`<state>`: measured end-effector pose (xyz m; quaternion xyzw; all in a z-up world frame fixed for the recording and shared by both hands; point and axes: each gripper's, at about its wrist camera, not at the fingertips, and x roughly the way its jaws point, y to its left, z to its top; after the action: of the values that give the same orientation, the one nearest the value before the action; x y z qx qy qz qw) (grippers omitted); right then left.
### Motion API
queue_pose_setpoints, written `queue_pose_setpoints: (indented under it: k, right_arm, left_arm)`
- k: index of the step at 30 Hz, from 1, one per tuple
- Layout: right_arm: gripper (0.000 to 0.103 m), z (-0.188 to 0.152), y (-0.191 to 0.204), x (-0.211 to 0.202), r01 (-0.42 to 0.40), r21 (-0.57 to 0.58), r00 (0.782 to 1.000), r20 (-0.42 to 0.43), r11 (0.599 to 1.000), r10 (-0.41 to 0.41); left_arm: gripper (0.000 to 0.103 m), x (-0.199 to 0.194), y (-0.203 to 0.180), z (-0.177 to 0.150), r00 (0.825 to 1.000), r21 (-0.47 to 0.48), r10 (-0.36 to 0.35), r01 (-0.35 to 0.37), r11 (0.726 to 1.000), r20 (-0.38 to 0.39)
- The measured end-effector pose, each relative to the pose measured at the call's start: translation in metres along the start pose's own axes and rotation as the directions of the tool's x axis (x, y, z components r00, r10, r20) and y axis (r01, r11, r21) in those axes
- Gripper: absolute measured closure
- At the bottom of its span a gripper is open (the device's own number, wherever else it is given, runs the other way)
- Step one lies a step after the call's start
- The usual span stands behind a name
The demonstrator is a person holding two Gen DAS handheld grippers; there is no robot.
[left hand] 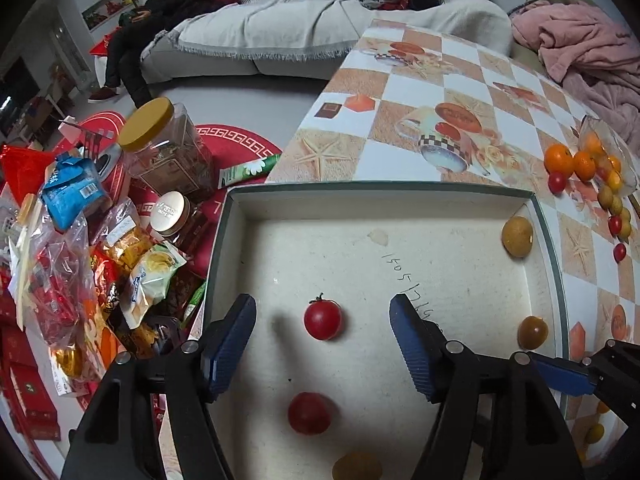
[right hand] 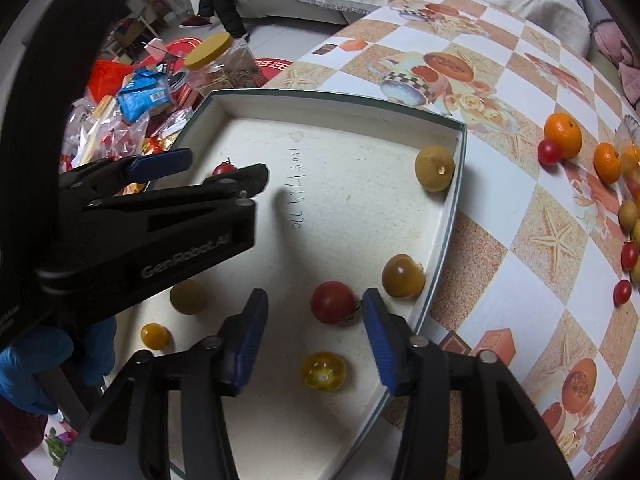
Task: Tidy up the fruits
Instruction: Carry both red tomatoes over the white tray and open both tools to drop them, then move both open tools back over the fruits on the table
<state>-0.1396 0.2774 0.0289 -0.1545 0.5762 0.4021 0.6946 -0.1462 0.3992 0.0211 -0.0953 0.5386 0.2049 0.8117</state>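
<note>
My left gripper [left hand: 323, 322] hangs over the shallow box [left hand: 420, 191] on the table [left hand: 440, 80], fingers spread wide around a red cherry tomato [left hand: 322, 321], not touching it. My right gripper [right hand: 316, 314] is open too, another red tomato [right hand: 333, 302] just beside its right finger.

- "GenRobot.AI" in grey letters runs along the black body of the left gripper [right hand: 176, 164].
- Handwritten digits, roughly "1505", then unclear, stand on the box [left hand: 400, 196] floor.
</note>
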Motion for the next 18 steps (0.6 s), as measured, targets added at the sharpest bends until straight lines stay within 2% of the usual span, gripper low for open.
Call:
queue_pose_setpoints:
  k: [3,4,5,11,18]
  right_arm:
    - [0.034,-0.002,0.002,-0.008,-0.023,-0.008,1.000,0.015,1.000,0.023]
    - [0.024,-0.002,0.004,-0.012,-0.030,-0.014,0.999,0.025,0.999,0.030]
    - [0.018,-0.003,0.005,-0.016,-0.025,-0.019,0.999,0.035,0.999,0.026]
    - [0.018,-0.009,-0.001,-0.034,-0.004,-0.013,0.999,0.052,1.000,0.005]
    - [0.018,-0.019,-0.034,-0.046,0.043,0.082,0.999,0.025,0.996,-0.045]
  left_arm:
    - [0.032,-0.001,0.000,0.000,1.000,-0.004,0.012,-0.012,1.000,-0.008]
    - [0.032,-0.002,0.000,0.000,1.000,-0.005,0.014,-0.014,1.000,-0.013]
    - [0.032,-0.002,-0.001,0.000,1.000,-0.003,0.019,-0.019,1.000,-0.016]
    - [0.032,-0.010,-0.003,-0.001,0.999,0.000,0.043,-0.043,0.999,-0.027]
    - [0.032,-0.027,-0.020,-0.005,0.999,0.023,0.040,-0.040,0.999,-0.008]
